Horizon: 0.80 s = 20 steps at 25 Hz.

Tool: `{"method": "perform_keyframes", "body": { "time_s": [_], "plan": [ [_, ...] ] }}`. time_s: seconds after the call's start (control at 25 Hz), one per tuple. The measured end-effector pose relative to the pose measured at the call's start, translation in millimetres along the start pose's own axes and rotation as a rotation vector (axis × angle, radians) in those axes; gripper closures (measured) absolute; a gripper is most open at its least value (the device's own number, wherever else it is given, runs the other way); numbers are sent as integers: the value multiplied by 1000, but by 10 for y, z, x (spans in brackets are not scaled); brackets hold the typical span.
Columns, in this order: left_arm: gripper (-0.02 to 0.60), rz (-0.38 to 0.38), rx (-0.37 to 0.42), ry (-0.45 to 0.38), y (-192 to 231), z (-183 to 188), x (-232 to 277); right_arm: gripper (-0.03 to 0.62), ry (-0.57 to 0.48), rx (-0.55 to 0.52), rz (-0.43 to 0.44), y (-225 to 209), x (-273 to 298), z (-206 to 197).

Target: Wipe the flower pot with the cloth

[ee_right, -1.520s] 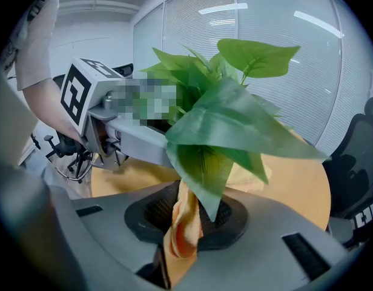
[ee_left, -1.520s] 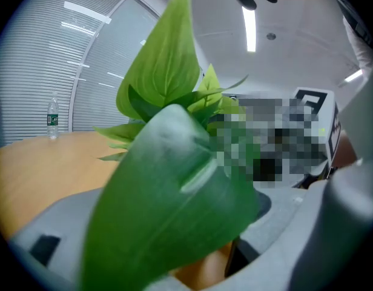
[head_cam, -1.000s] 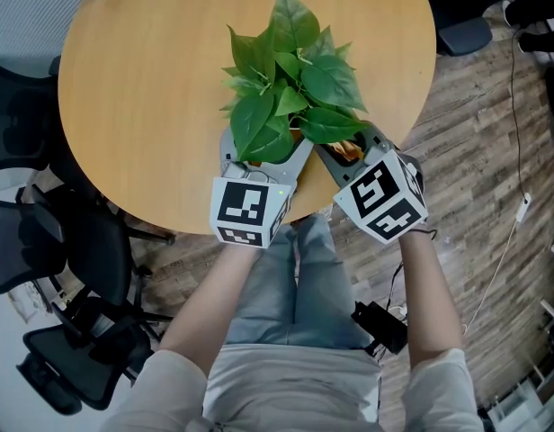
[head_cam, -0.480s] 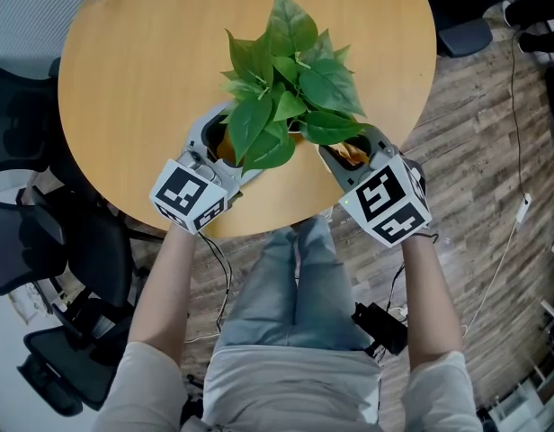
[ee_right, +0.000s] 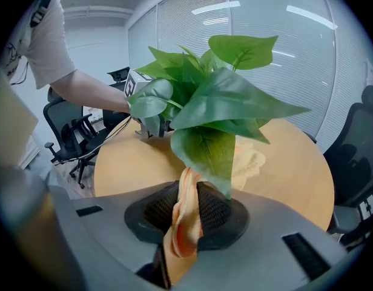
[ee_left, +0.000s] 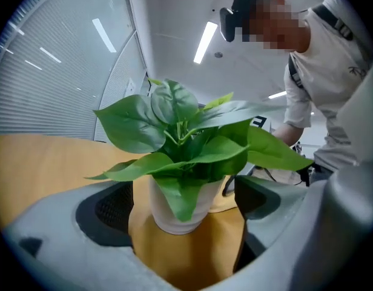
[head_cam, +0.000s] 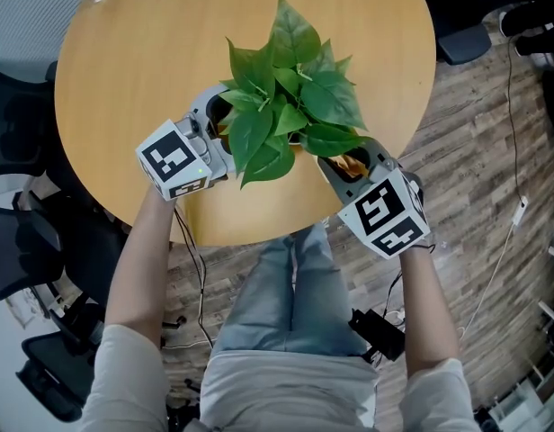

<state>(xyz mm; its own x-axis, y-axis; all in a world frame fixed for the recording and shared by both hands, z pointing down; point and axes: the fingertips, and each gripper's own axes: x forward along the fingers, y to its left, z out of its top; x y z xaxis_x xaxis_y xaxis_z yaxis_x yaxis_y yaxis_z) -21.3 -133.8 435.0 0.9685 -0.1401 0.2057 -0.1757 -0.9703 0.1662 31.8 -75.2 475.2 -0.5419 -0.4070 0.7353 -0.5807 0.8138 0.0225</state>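
pot [ee_left: 174, 214]: white, upright on the surface [head_cam: 124, 70], under its plant [head_cam: 290, 106]. left hand-held gripper [head_cam: 218, 129]: left of the pot, released, jaws just opened wider; we see the pot between them, untouched. right hand-held gripper [ee_right: 188, 208]: right of the pot, grasping the cloth [ee_right: 181, 235].

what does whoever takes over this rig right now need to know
Left gripper: open, jaws have just been opening, flower pot between them, untouched.
Right gripper: shut on the cloth, beside the pot under the leaves.
Pot upright on the table.
Done: cloth gripped.
Left: steady the pot, wipe it; how much is already wiped cannot be told.
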Motion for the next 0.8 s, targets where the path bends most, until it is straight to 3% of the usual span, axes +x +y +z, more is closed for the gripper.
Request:
{"method": "perform_keyframes", "body": {
  "time_s": [0.24, 0.32, 0.52, 0.8],
  "plan": [
    [80, -97, -34, -38, -44, 93, 101, 517, 4, 1, 3, 5, 3, 13],
    [137, -94, -50, -51, -26, 105, 86, 517, -8, 22, 6, 10, -3, 19],
    [141, -65, -65, -64, -22, 103, 83, 517, -17, 87, -41, -222, -135, -87],
    [143, -27, -74, -77, -38, 96, 87, 517, 33, -12, -119, -722, -125, -15]
  ]
}}
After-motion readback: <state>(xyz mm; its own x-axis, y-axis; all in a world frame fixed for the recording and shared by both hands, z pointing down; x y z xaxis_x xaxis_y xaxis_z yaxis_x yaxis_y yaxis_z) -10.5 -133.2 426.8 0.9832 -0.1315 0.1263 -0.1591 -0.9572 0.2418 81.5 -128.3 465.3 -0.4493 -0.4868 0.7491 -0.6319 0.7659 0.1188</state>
